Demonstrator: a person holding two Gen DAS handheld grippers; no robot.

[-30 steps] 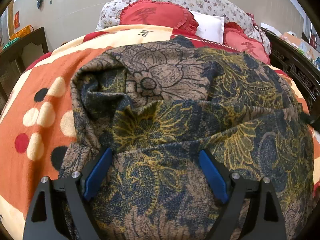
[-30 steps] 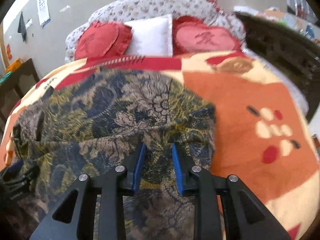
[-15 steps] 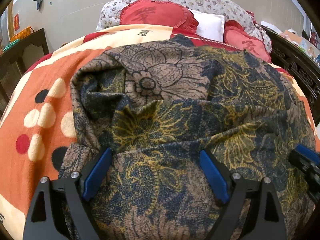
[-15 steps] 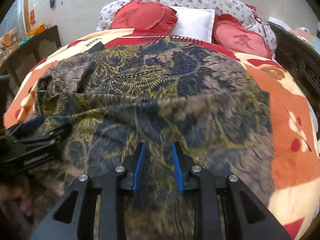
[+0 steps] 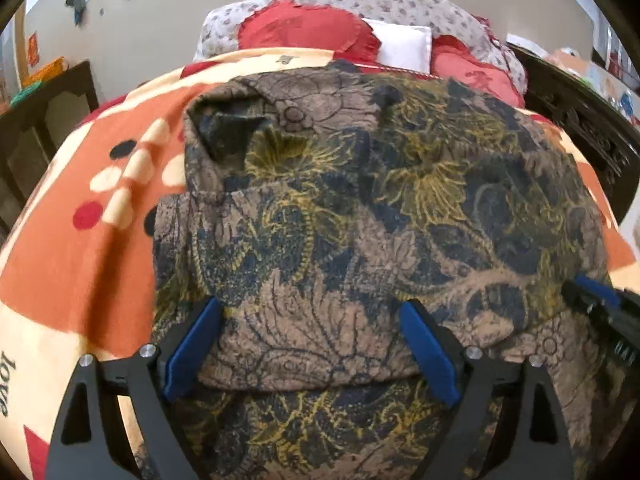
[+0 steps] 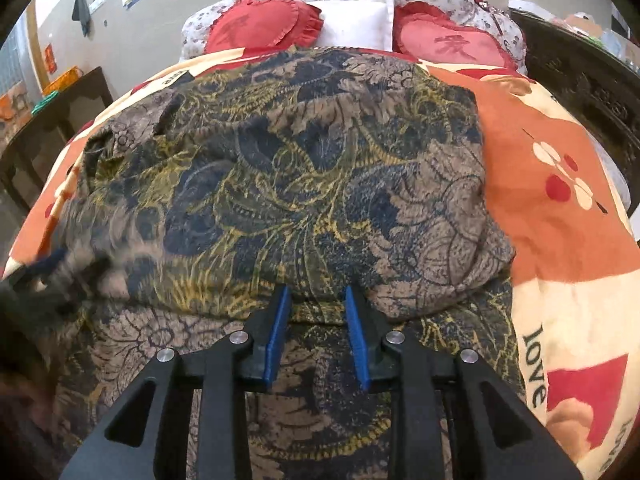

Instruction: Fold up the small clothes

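Note:
A brown, navy and yellow floral garment (image 5: pixel 380 200) lies on the orange patterned blanket (image 5: pixel 80 260), a folded layer on top of a lower one. My left gripper (image 5: pixel 310 312) is open wide, its blue pads at the folded layer's near edge. My right gripper (image 6: pixel 316 294) has its jaws narrowly apart with a fold of the garment (image 6: pixel 300 168) between the pad tips; it also shows at the right edge of the left wrist view (image 5: pixel 600 300). The left gripper is a blur at the left edge of the right wrist view (image 6: pixel 36 276).
Two red heart cushions (image 6: pixel 260 24) and a white pillow (image 6: pixel 356 24) lie at the bed's head. A dark wooden side table (image 5: pixel 48 120) stands on the left and a carved dark wooden frame (image 6: pixel 592 80) on the right.
The garment's near part has been folded over away from me, so a doubled edge now lies across both views. The right gripper moved left toward the middle; the left gripper shifted slightly.

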